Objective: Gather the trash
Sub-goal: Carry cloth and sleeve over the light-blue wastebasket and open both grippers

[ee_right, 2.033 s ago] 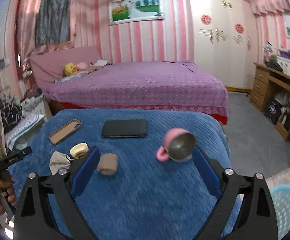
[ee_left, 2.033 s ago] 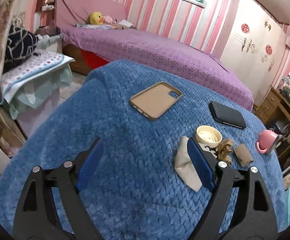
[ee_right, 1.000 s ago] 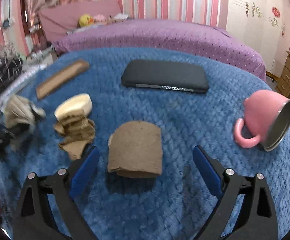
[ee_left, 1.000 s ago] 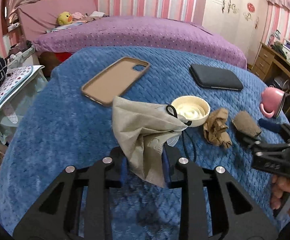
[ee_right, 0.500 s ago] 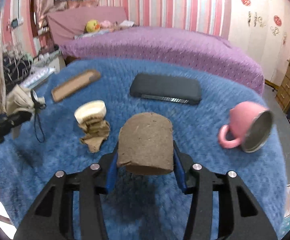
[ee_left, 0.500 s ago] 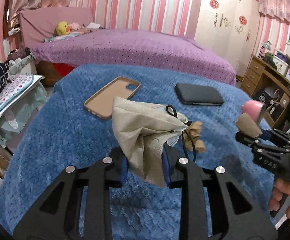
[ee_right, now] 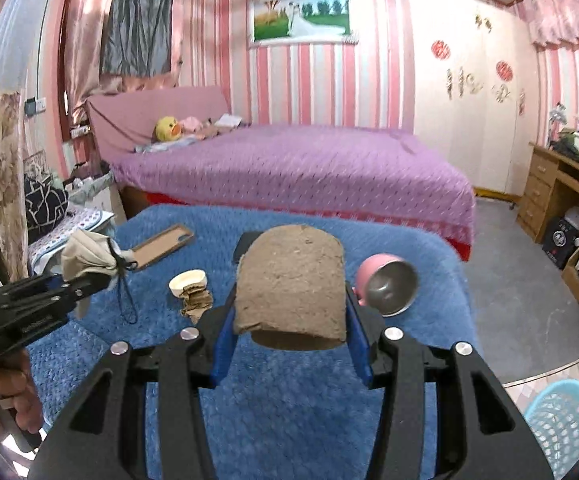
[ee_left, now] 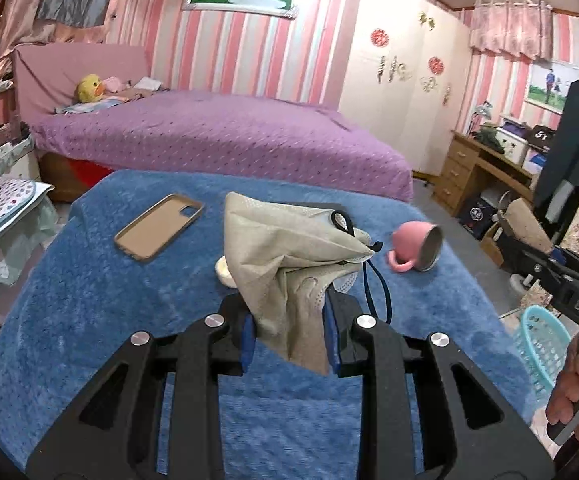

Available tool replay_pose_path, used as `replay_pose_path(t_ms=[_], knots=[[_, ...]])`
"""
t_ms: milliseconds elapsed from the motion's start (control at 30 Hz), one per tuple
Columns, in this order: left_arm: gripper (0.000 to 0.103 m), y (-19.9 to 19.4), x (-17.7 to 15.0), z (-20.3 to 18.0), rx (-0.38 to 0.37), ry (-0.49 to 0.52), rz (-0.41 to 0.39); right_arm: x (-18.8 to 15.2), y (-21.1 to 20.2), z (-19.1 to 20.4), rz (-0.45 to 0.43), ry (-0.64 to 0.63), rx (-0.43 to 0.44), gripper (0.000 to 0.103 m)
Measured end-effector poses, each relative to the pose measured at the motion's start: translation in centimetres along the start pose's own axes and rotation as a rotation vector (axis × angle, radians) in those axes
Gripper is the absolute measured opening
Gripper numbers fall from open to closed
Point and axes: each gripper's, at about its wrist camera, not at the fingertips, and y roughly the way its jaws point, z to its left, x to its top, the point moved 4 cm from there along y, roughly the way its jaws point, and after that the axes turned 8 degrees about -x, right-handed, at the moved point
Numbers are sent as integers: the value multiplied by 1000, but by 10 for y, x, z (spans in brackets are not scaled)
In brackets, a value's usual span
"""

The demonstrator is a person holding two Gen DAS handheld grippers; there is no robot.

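My left gripper [ee_left: 289,336] is shut on a crumpled beige face mask [ee_left: 289,256] with a dark ear loop, held above the blue blanket-covered table [ee_left: 89,288]. It also shows in the right wrist view [ee_right: 89,258]. My right gripper [ee_right: 291,332] is shut on a brown cardboard tube [ee_right: 291,280], held above the table; the tube also shows in the left wrist view [ee_left: 523,218]. A crumpled brown paper [ee_right: 195,300] lies by a small cream lid [ee_right: 187,280]. A light blue mesh basket [ee_right: 565,420] stands on the floor at the right, also in the left wrist view [ee_left: 541,344].
On the table lie a tan phone case [ee_left: 159,226], a tipped pink cup [ee_left: 415,246] and a black wallet [ee_right: 245,250], mostly hidden behind the tube. A purple bed [ee_right: 309,160] stands behind. A wooden desk [ee_right: 561,200] is at the right.
Both grippers have lifted higher with their loads, and the table has dropped lower in view. The blue basket has come into both views at the right.
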Motion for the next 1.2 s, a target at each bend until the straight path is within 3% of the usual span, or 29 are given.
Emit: replay_pose_path(t_ms=[167,367,800,1200], knots=[[26,-7,2,-17,-18,-18,-39,-6,-25,-29,0,60,-36,47],[26,-6,-5,-47,-32,54,-33,-32,-28,-67,29,129,-80,47],[26,-3,-12,-88,-59,111,-45,-28,-43,-114,-4,171,-103,47],[26,4,-16,-140,-147,131,-26,-27,-64,-161,-30,201,-176,47]])
